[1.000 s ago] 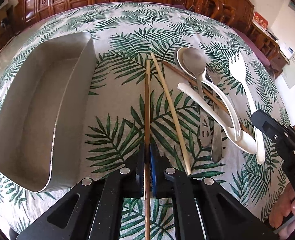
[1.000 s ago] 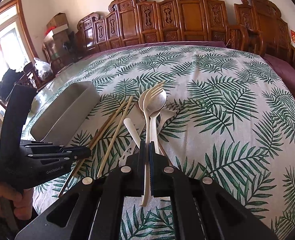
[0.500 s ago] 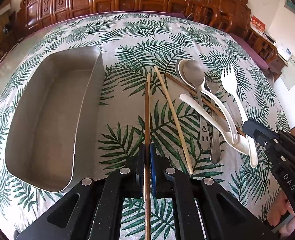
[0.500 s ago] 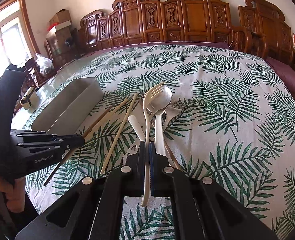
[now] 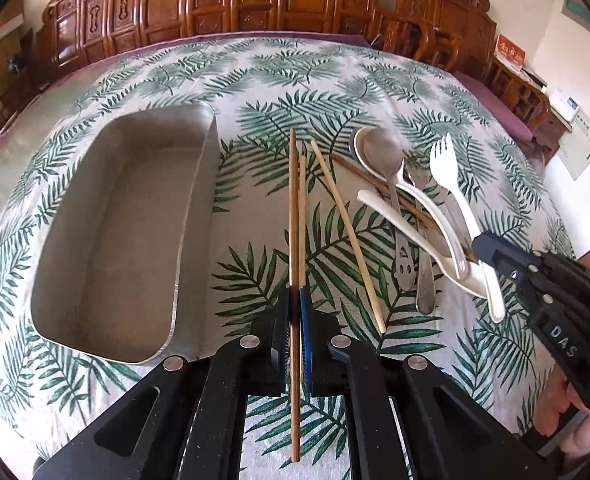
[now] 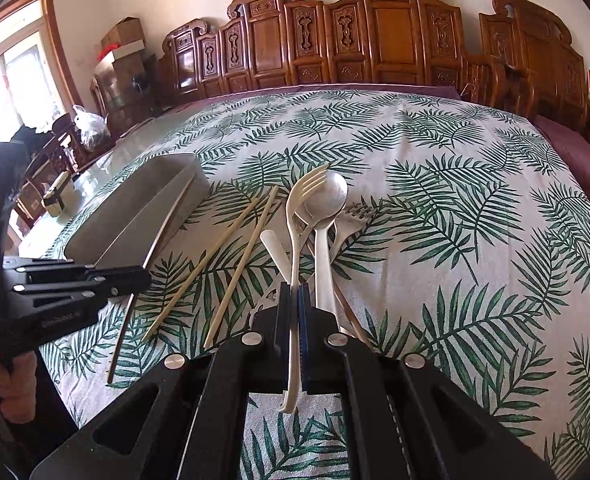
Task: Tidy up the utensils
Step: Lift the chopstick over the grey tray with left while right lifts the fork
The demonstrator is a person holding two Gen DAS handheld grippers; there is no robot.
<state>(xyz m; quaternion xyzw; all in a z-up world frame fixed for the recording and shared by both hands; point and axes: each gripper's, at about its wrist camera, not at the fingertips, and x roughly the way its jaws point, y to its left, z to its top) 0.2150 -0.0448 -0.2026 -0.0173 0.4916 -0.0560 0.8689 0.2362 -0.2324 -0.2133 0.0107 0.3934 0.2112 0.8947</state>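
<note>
My left gripper [image 5: 295, 300] is clamped on a chopstick [image 5: 293, 216], held level. My right gripper [image 6: 293, 300] pinches a white fork [image 6: 293, 240], jaws nearly together.

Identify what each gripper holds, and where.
Left gripper: brown chopstick, gripped toward its near end. Right gripper: white plastic fork, gripped low on its handle.

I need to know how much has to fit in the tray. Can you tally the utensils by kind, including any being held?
Chopsticks: 4 (one held in the left gripper)
Spoons: 3 (one metal, two white)
Forks: 2 (the white one held in the right gripper, the other metal)
Total: 9
</note>
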